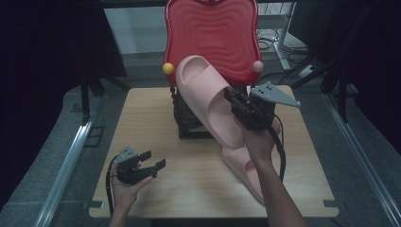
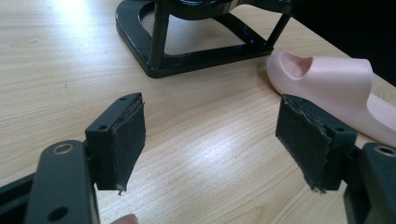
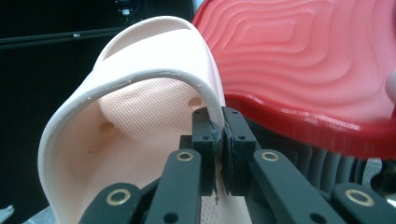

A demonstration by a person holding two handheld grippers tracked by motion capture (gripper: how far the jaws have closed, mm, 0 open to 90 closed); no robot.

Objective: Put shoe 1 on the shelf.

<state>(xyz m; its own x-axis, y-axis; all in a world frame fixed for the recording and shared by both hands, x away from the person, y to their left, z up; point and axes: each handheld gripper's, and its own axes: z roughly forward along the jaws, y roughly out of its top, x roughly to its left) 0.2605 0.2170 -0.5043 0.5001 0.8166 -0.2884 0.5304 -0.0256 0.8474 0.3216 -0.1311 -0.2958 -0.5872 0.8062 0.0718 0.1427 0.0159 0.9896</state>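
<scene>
Right gripper (image 3: 218, 140) fingers pinch raised pink slipper (image 1: 208, 97) at its strap edge; left gripper (image 1: 150, 165) fingers spread above bench (image 1: 156, 118)

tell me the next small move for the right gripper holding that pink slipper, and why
Probably carry the lifted pink slipper a little further toward the black rack under the red tray. The right gripper is pinched shut on its strap edge, holding it clear of the table. Its mate lies flat, and the left gripper rests open.
</scene>
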